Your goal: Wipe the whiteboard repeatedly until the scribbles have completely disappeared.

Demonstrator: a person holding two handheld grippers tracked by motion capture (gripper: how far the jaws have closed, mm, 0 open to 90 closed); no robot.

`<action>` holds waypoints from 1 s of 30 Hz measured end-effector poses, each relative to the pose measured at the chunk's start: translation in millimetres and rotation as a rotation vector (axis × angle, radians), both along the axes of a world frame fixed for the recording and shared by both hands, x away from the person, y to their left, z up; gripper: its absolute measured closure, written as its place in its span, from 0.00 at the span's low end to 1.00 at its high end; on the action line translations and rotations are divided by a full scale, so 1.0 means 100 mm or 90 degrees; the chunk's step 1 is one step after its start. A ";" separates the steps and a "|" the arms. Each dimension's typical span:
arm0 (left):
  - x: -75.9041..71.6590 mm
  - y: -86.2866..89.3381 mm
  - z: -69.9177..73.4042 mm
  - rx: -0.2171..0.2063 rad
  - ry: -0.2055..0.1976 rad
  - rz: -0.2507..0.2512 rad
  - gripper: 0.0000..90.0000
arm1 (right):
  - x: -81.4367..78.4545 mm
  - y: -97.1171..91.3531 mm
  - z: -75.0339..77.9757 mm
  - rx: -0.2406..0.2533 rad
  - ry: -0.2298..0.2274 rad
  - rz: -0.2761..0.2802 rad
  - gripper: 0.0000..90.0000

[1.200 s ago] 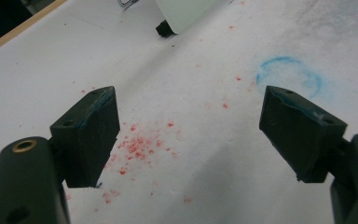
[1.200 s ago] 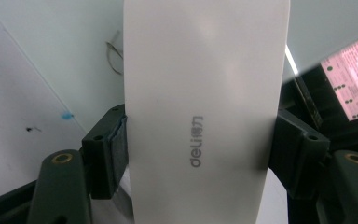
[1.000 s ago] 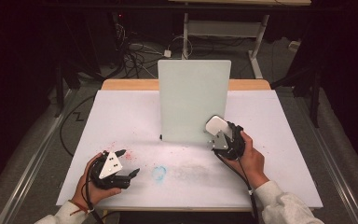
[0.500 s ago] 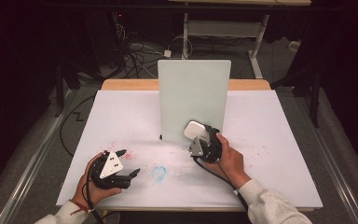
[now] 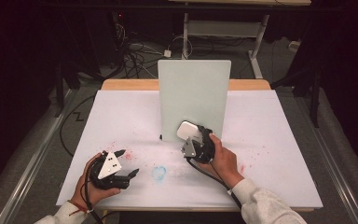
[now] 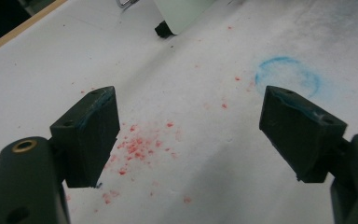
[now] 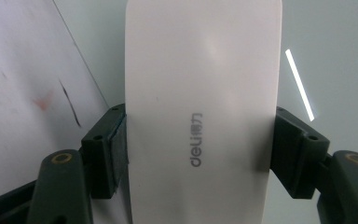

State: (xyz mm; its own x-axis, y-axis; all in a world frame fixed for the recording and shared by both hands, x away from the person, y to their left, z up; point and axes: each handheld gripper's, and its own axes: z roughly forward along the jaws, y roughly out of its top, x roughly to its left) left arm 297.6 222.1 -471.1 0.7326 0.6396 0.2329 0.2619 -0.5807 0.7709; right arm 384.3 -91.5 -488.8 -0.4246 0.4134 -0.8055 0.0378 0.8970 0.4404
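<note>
The left claw [image 5: 127, 163] rests low over the white surface [image 5: 279, 140], jaws spread wide with nothing between them, above scattered red specks [image 6: 137, 144]. To its right lies a blue ring mark [image 5: 159, 172]. Farther right, the right claw [image 5: 192, 138] grips a white eraser [image 7: 203, 112] by its two long sides, held just in front of the upright pale board [image 5: 193, 93].
</note>
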 end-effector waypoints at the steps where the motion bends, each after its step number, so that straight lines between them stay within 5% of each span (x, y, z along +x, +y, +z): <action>1: 0.00 0.00 0.00 0.000 0.000 0.001 0.22 | 0.00 -0.05 0.00 0.000 0.001 -0.004 0.34; 14: 0.01 -0.02 0.00 0.002 0.000 0.002 0.22 | 0.02 -0.81 0.10 0.011 0.010 -0.095 0.34; 22: 0.03 -0.03 0.00 0.001 -0.001 -0.002 0.22 | 0.03 -0.80 0.19 0.043 -0.007 -0.106 0.34; 26: 0.02 -0.04 0.00 0.003 0.000 -0.003 0.22 | 0.07 -0.76 0.34 0.065 -0.050 -0.113 0.34; 30: 0.02 -0.03 -0.01 0.003 0.001 -0.002 0.22 | 0.09 -0.72 0.37 0.072 -0.046 -0.112 0.34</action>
